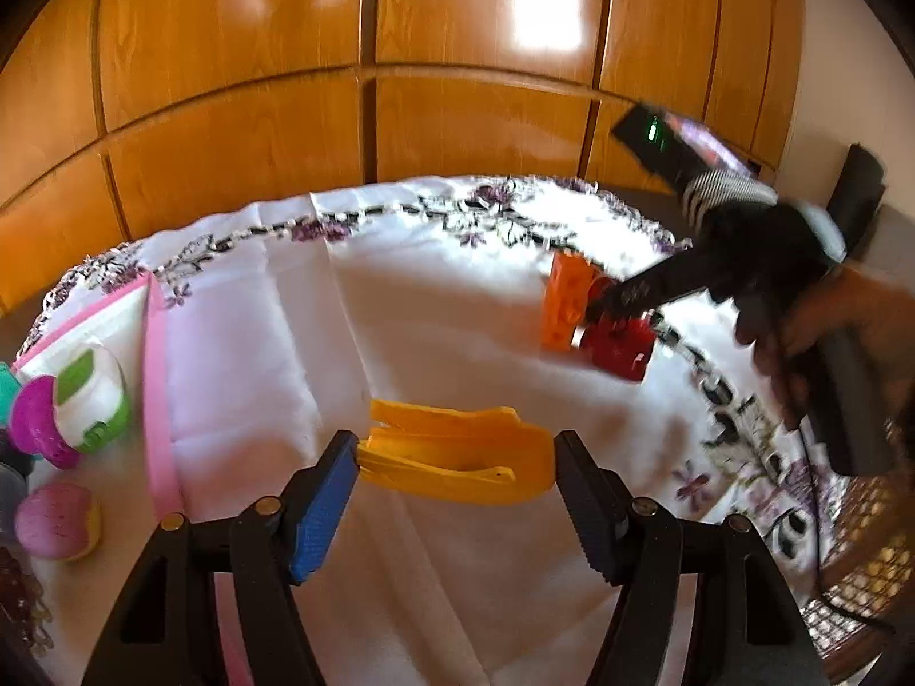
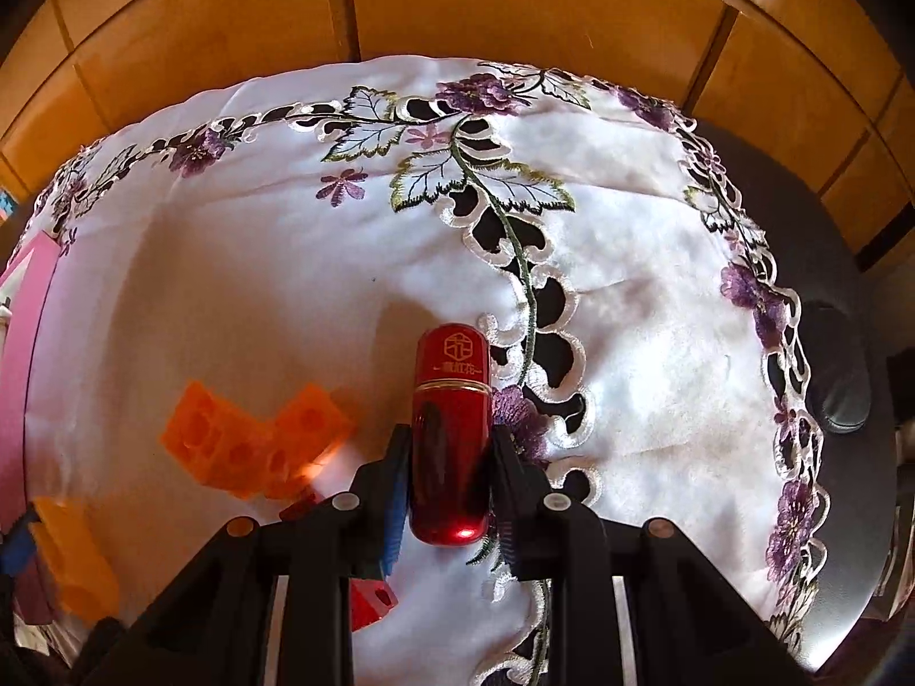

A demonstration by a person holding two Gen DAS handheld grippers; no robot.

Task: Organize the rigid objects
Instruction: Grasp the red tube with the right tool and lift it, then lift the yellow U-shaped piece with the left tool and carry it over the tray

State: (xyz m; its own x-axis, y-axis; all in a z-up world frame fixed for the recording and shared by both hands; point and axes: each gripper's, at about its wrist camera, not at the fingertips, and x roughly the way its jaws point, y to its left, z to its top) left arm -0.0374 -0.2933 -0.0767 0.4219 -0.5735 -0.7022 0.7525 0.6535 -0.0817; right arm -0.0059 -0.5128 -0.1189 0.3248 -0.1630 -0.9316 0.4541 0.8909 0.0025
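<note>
Two grippers over an embroidered cloth, one loaded, one straddling a yellow piece

Left wrist view, near to far. Left gripper (image 1: pixel 454 471) at lower centre, jaws standing apart, a blue pad on the left finger. A flat yellow plastic piece (image 1: pixel 457 460) lies between the fingertips, its ends right at both pads; whether they press on it cannot be told. It rests on the white tablecloth (image 1: pixel 412 331), creased, with purple flowers stitched along a cut-out border. Lower left: a pink-rimmed tray (image 1: pixel 157 400) holding rounded toys in pink, magenta, green and white. Right of centre, farther off: an upright orange block (image 1: pixel 566 303) with round holes, a red block (image 1: pixel 620 349) touching it. Far right, blurred: a hand on the handle of the other tool. Behind everything, glossy wood-panelled doors (image 1: pixel 240 74) with window glare at upper centre.

Right wrist view, near to far. Right gripper (image 2: pixel 449 457) at lower centre, jaws clamped on a red capsule-shaped case (image 2: pixel 450 434), shiny, a gold band round its middle. Its cap carries a gold hexagon emblem above a short line of gold characters, too small to read. Case lies along the fingers, tip toward the top of the frame, above the cloth. Left of it: orange block and a small red one half under the gripper. Right edge: bare dark tabletop (image 2: pixel 823 217) past the cloth's border. Same wood panels across the top.
</note>
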